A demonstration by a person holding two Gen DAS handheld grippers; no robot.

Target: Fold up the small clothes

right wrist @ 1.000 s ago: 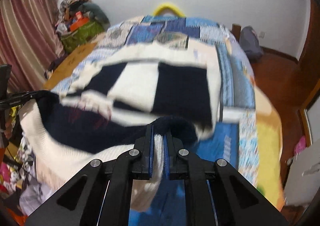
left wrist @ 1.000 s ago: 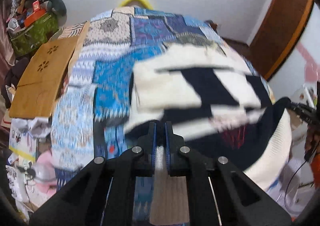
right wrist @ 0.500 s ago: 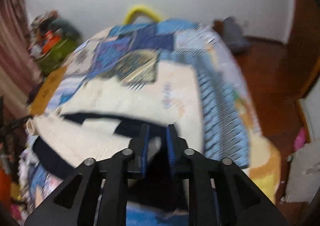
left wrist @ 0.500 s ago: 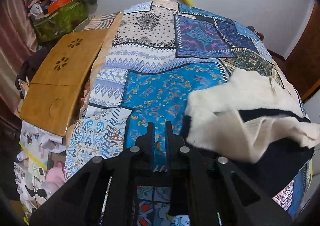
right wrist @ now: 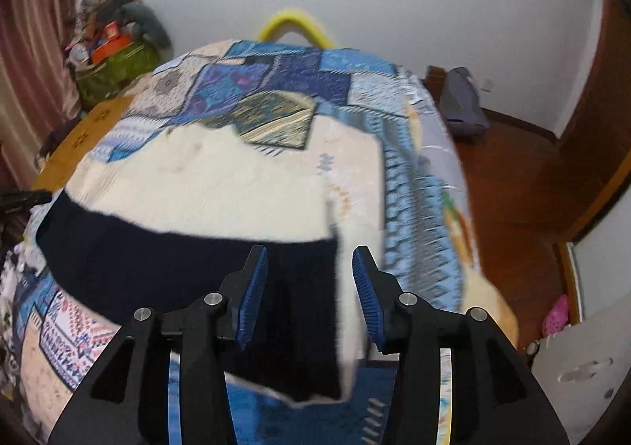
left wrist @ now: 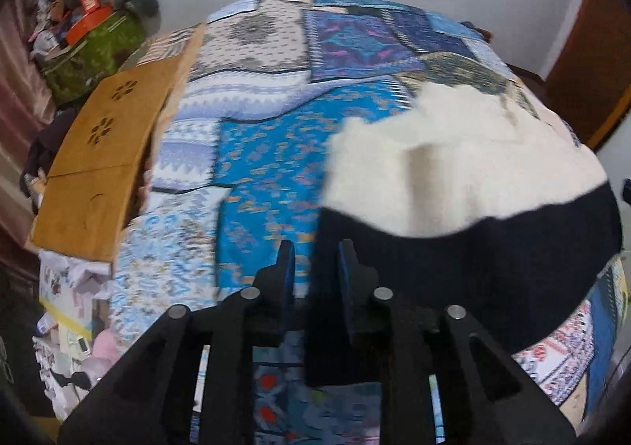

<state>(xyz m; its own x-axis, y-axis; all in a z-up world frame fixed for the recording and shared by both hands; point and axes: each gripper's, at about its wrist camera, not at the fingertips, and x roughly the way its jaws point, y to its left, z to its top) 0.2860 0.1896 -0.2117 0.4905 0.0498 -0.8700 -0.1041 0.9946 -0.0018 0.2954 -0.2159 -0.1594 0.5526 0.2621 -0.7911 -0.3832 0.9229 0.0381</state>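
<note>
Garment: cream and navy knit sweater (left wrist: 465, 185), spread flat on the patchwork bedspread (left wrist: 260, 153); cream part farther away, navy band along the near edge.
Long axis: navy hem running left to right across both views, square to the line of the fingers.
Left gripper (left wrist: 314, 261): jaws slightly apart, nothing pinched; left end of the navy band just ahead and right of the tips, right finger overlapping its corner, contact not certain.
Right gripper (right wrist: 310, 271): jaws wide apart, gripping nothing; right end of the sweater (right wrist: 221, 188) directly between and under the fingers.
Nearer tool: each near its own end; right one sits over the cloth, left one at its edge.
Likely next move: judged as a fresh grasp on the near hem corners to carry them away toward the cream edge.
Left view only: wooden board (left wrist: 102, 153) at the bed's left side, well apart from the sweater.
Right view only: loose navy flap hanging over the bed's near edge; wood floor (right wrist: 524, 177) to the right.
</note>
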